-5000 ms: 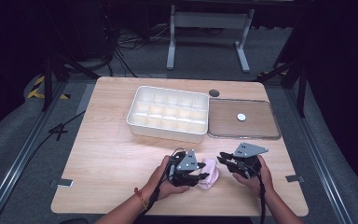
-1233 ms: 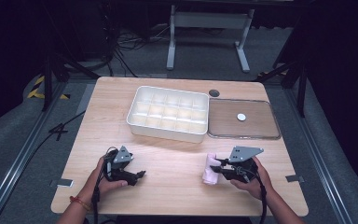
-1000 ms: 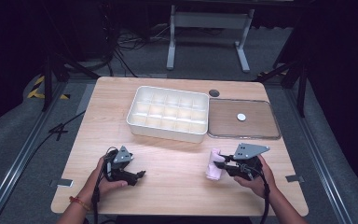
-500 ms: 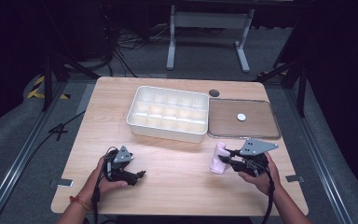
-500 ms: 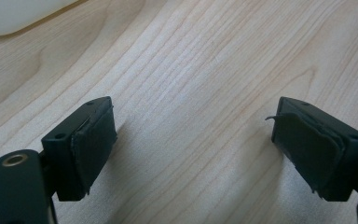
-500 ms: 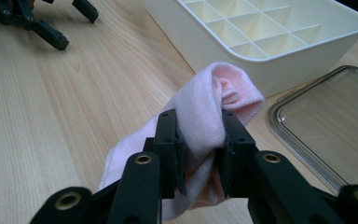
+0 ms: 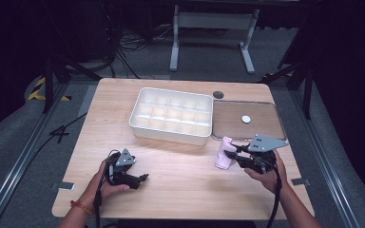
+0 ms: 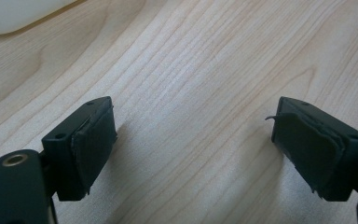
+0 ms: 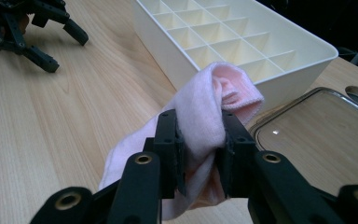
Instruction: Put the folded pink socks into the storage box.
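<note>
A rolled pale pink sock (image 7: 225, 153) (image 9: 205, 116) is pinched in my right gripper (image 7: 230, 153) (image 9: 199, 149), which is shut on it just above the table, near the front right corner of the white compartment box (image 7: 172, 115) (image 9: 242, 42). One end of the sock hangs down toward the wood. My left gripper (image 7: 142, 178) (image 8: 193, 149) rests low over the table at the front left, jaws wide open with bare wood between them.
A clear flat lid (image 7: 246, 120) (image 9: 317, 135) with a white round knob lies right of the box. A dark round hole (image 7: 218, 94) sits in the tabletop behind it. The wooden table (image 7: 180, 185) has open room between the two hands.
The left gripper let go of the sock and drew back to the front left. The right gripper has lifted the sock and carried it right and toward the box.
</note>
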`<state>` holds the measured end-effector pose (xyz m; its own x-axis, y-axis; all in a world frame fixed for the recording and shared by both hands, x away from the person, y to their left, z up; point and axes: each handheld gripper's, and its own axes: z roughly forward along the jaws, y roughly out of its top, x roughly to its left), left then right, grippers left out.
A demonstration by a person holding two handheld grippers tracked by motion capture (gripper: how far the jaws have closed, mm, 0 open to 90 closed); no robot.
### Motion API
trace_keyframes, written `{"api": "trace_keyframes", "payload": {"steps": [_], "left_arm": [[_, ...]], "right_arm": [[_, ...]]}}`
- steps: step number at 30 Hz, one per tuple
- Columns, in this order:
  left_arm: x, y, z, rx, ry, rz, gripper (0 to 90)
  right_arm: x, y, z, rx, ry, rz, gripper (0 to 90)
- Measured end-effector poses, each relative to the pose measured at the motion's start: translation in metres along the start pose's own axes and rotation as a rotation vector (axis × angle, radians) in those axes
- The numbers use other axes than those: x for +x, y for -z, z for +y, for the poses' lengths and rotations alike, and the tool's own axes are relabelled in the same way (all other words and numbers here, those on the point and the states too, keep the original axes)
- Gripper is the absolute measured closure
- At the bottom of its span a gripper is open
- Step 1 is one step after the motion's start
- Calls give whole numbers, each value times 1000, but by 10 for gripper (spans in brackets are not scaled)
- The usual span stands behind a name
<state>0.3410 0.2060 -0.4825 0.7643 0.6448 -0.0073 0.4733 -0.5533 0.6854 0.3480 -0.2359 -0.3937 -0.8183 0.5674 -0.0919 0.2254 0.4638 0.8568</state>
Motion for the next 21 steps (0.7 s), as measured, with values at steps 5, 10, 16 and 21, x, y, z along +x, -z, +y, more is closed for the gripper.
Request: {"api": "trace_keyframes", "payload": {"steps": [5,10,16,21], "left_arm": [[0,0,0,-1,4,-1,138],[-1,0,0,-1,9,2,138],[0,0,0,0,-1,-2,138],[0,0,0,0,1,0,138]], "right_arm": [[-1,1,5,-8,15,-17,724],[-3,2,12,-18,32,-30,725],[-10,0,22,-33,52,-45,724],[-14,-4,27,-29,63,-48,724]]}}
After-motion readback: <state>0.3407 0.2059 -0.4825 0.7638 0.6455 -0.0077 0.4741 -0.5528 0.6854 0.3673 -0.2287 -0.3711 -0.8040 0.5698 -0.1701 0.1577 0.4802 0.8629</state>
